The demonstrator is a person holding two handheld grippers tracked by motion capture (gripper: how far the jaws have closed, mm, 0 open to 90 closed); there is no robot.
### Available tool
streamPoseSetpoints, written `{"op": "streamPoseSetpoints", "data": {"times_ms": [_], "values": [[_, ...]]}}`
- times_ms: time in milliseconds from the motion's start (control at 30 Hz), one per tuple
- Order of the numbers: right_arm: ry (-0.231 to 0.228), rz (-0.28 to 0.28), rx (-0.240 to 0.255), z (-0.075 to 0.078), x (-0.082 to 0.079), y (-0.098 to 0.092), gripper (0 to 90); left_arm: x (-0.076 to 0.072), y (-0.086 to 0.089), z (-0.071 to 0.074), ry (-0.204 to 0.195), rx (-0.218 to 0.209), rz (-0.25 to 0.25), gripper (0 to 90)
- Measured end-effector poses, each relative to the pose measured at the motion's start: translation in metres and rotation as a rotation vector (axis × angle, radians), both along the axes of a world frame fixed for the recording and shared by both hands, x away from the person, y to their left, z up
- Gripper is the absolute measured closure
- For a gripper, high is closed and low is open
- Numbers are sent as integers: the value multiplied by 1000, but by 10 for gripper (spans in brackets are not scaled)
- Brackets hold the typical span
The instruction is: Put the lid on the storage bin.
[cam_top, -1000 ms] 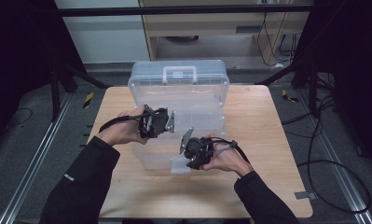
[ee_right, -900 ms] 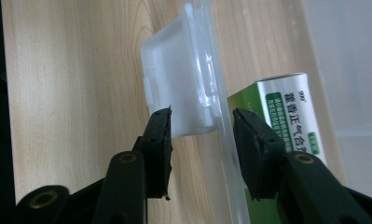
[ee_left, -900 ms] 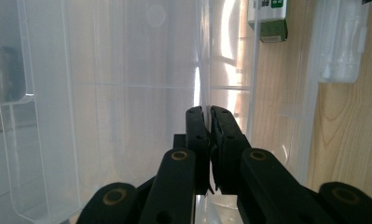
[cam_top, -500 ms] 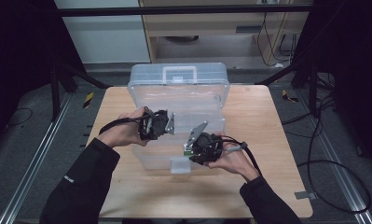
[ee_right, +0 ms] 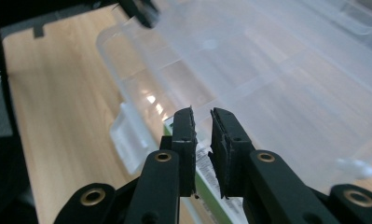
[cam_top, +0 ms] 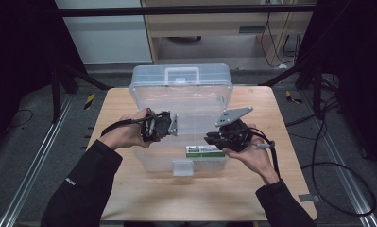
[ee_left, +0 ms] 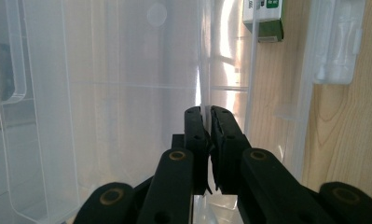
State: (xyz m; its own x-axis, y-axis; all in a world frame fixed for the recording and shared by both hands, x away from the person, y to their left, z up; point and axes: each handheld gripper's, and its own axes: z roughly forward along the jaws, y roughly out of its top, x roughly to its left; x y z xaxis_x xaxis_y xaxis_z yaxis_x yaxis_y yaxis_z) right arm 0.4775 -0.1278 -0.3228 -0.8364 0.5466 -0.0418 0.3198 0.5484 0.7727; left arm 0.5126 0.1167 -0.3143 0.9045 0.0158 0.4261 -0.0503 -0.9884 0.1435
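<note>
A clear plastic storage box (cam_top: 150,158) stands on the wooden table with its lid (cam_top: 181,94) tilted up. My left gripper (cam_top: 174,125) (ee_left: 207,112) is shut on the lid's thin left edge and keeps it raised. A green and white carton (cam_top: 205,151) (ee_left: 264,18) (ee_right: 211,186) lies in the base near the front wall. My right gripper (cam_top: 209,139) (ee_right: 201,114) hovers just above that carton at the box's right side. Its jaws have just been closing to a narrow gap, and nothing is between them.
The box's front latch (cam_top: 182,166) (ee_right: 125,135) hangs over the table (cam_top: 129,198) toward the person. The lid's carry handle (cam_top: 181,74) points to the far side. Cables trail from both grippers, and dark frame rails flank the table.
The right gripper has risen and shifted right, away from the front of the box, with its jaws narrowed. The green carton now lies uncovered in the base. The left gripper has stayed put.
</note>
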Motion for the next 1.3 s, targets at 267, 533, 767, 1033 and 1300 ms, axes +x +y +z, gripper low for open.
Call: {"op": "streamPoseSetpoints", "data": {"times_ms": [267, 533, 767, 1033, 1300], "values": [[-27, -117, 113, 6, 10, -20, 836, 0, -1, 0, -2, 3, 2, 853], [-46, -243, 174, 5, 29, -37, 861, -1, -1, 0, -5, 3, 3, 852], [-47, -292, 207, 1, 43, -45, 890, -1, -1, 0, -5, 13, -1, 852], [-45, -330, 223, -1, 55, -47, 900, -3, 0, -2, 4, 9, 2, 852], [-49, -364, 246, 1, 57, -53, 900, -5, -1, -4, 5, 9, -2, 849]]}}
